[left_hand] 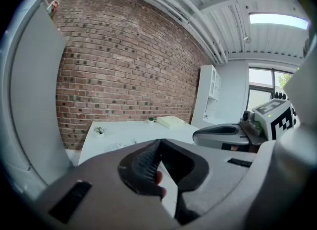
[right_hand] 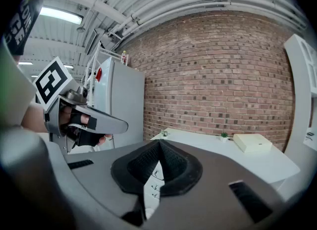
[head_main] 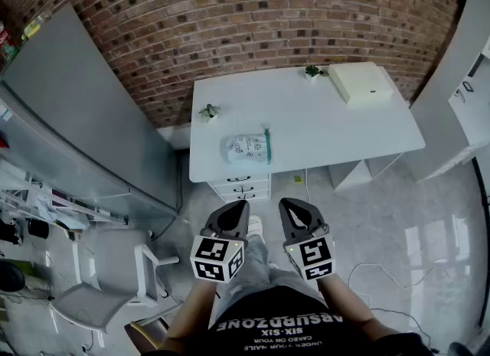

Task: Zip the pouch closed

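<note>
- Brick wall (head_main: 253,17) behind the white table (head_main: 337,132); pouch (head_main: 249,148) lies on it, white box (head_main: 360,83) near the far corner.
- My left gripper (head_main: 240,206) and right gripper (head_main: 285,204): both pressed together, pinching nothing.

Probably office: white desk (head_main: 321,129), chair (head_main: 83,297).

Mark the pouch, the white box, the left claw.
white printed pouch (head_main: 246,148), head view, middle of body.
flat white square box (head_main: 360,83), head view, top face.
left claw (head_main: 241,207), head view, shut tips.
</note>
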Available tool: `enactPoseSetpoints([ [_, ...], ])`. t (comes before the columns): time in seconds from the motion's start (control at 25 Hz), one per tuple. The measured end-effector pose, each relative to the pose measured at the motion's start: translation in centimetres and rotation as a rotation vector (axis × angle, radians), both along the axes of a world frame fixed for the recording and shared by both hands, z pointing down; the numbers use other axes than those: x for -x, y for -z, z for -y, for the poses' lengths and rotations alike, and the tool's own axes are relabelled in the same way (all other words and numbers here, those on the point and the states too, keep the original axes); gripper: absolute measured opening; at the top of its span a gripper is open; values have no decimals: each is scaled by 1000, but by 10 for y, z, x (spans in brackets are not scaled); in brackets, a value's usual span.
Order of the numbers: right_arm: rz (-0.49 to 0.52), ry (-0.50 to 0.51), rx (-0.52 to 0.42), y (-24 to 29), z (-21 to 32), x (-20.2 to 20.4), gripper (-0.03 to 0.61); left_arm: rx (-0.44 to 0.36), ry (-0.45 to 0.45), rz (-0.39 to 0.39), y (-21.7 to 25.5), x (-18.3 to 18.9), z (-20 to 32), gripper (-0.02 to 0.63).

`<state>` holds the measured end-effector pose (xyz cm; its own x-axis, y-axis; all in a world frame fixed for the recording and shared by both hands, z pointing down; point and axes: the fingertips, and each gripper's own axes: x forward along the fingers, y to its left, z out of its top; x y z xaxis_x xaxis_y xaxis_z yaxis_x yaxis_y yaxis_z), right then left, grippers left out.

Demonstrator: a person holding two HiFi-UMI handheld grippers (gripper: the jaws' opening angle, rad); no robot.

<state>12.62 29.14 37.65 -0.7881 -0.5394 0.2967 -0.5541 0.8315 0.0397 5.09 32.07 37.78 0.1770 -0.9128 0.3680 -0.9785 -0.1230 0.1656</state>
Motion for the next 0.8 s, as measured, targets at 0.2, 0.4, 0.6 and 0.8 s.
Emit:
enactPoseSetpoints([
  [0.2, 4, 0, -6, -2, 15, 11, -3, -9, -17, 19, 0, 7, 18, 8],
  [0.4, -40, 21, 2, -13, 32, 28, -3, 8, -24, 12, -10, 21, 37, 8],
  [0.6, -61, 18, 22, -22, 57, 41, -3, 25, -40, 11, -18, 38, 61, 8],
  [0.8, -68, 12, 51, -31, 88, 57, 0, 38, -83, -15, -24, 52, 92, 8],
])
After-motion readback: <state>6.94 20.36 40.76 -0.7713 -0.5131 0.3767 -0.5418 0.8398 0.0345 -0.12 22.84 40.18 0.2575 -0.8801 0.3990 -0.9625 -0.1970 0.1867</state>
